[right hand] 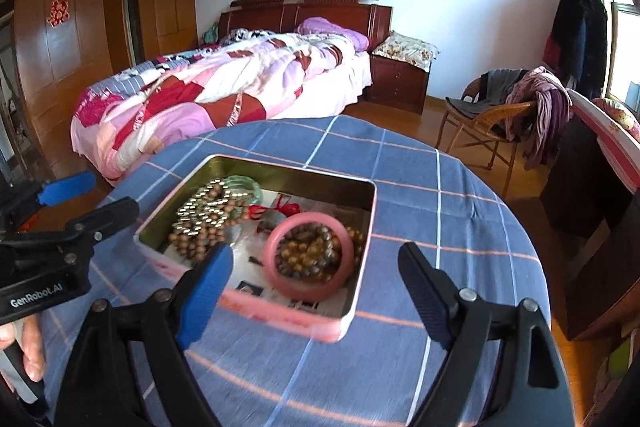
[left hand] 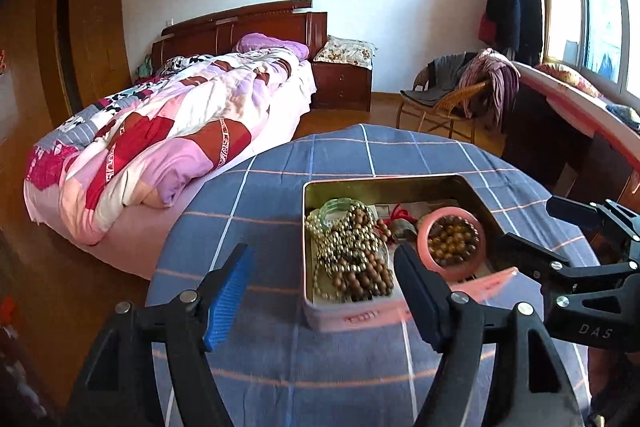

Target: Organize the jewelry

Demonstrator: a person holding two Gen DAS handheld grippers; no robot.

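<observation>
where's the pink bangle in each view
Left wrist: pink bangle sits right of centre, in the tin's right half, ringing brown beads.
Right wrist: pink bangle is near centre, in the tin's near right part.
Shared landmark: the green bangle at the tin's far left.

The left gripper (left hand: 324,291) hangs with its jaws spread wide, holding nothing. The right gripper (right hand: 316,291) is likewise agape and empty, at the left one's three o'clock.
</observation>
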